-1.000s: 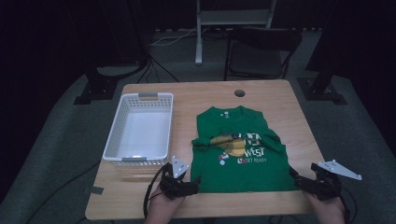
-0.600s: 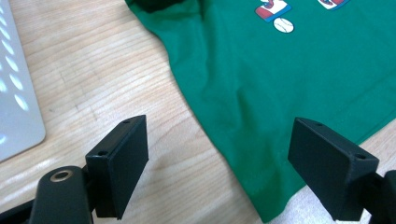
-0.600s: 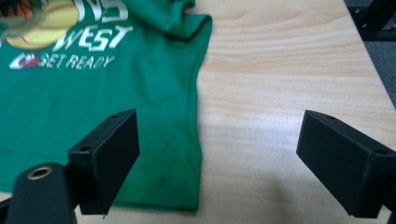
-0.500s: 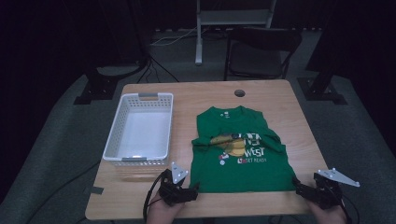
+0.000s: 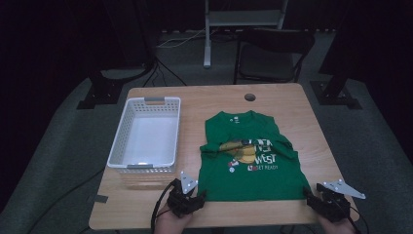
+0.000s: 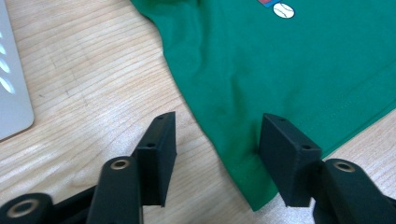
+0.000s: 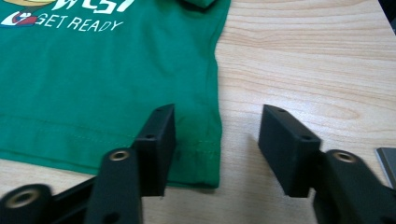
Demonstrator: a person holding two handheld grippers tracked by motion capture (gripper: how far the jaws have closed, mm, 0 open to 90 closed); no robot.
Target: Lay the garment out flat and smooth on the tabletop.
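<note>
A green T-shirt [image 5: 251, 161] with a printed front lies flat on the wooden table, its sleeves folded in and its collar toward the far side. My left gripper [image 5: 195, 197] stands open at the shirt's near left corner [image 6: 243, 172], one jaw on bare wood and the other over the cloth. At the near right corner [image 7: 205, 158] my right gripper [image 5: 314, 199] is open too, its jaws straddling the hem's edge. Nothing is held in either.
A white slotted basket [image 5: 146, 139] sits to the left of the shirt on the table [image 5: 297, 105], resting on a thin wooden board. A round cable hole [image 5: 250, 97] is near the far edge. A dark chair [image 5: 272, 53] stands beyond the table.
Both grippers have slid slightly toward the near edge and settled at the shirt's bottom corners. The shirt and basket have not moved.
</note>
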